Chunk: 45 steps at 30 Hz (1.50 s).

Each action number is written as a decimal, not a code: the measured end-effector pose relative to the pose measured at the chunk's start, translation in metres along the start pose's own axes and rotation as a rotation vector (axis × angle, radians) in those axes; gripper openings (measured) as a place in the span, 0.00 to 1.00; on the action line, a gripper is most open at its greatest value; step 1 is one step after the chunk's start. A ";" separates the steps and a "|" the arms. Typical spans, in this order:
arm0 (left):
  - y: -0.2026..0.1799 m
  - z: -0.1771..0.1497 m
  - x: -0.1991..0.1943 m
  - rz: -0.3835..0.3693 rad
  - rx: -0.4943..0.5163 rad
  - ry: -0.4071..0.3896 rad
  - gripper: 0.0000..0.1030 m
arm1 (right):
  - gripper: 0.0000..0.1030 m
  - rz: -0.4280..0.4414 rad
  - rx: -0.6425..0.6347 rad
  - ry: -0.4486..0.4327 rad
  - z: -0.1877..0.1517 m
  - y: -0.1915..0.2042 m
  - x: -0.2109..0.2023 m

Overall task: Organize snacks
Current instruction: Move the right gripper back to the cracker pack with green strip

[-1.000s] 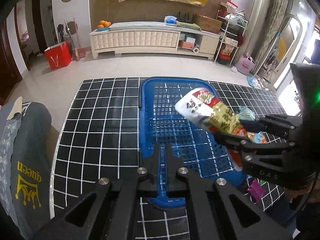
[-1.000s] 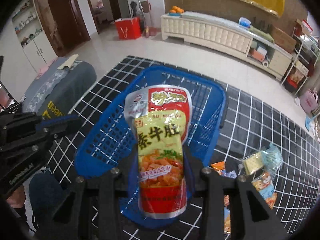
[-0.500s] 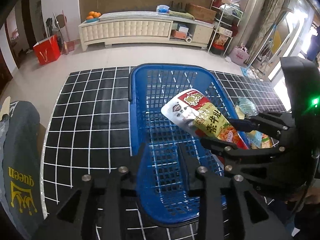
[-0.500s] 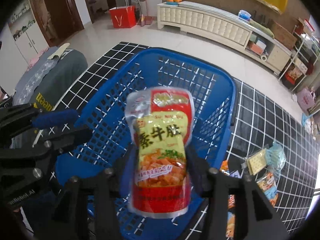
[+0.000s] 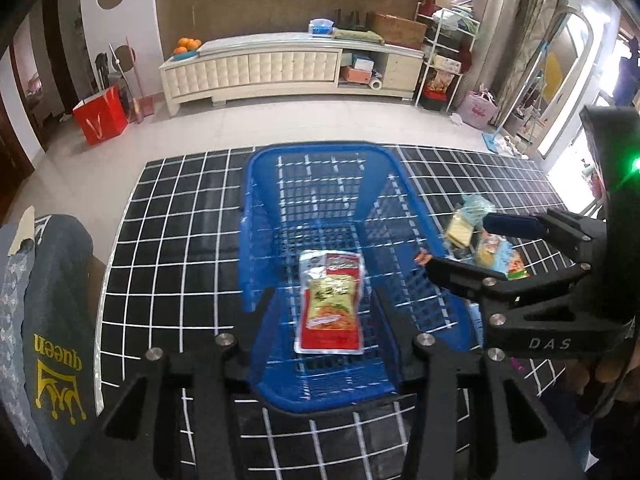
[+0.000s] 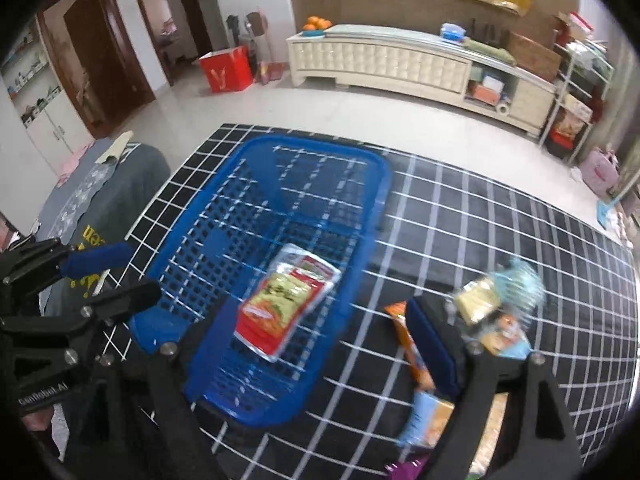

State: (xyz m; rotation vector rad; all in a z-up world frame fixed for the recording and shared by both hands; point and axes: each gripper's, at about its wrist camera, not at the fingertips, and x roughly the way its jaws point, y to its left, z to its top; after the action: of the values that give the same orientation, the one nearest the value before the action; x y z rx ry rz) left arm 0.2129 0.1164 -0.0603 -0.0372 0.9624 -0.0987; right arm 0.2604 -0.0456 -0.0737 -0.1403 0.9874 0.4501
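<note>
One pouch is in! The red-and-yellow snack pouch (image 5: 331,303) lies flat on the floor of the blue basket (image 5: 256,200), toward its near end, label up. That makes one item sorted, and it looks like the only thing in there. Plenty remains: to the right of the basket a loose pile of small snack packets (image 6: 486,320) sits on the black grid mat (image 6: 500,216), with an orange wrapper (image 6: 412,340) just beside the basket's right wall and more packets nearer the camera.

The right gripper (image 6: 316,340) has its jaws opening, spread wide with nothing between the pads; the pouch lies below and between them, clear of both, and its right finger hangs over the waiting pile. The left gripper (image 5: 324,320) is opening as well, jaws apart on either side of the basket's near rim, gripping nothing that I can see. My call: early going, and the pile on the right is next.
</note>
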 end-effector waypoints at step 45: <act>-0.233 -0.051 0.124 -0.071 0.264 0.209 0.50 | 0.86 -0.158 0.310 0.201 -0.171 -0.191 0.025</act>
State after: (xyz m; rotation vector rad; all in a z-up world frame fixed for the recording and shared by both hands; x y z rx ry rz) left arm 0.2255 -0.1270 -0.1729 0.1848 1.1500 -0.2992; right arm 0.2219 -0.2641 -0.2054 0.0167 1.2210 0.1357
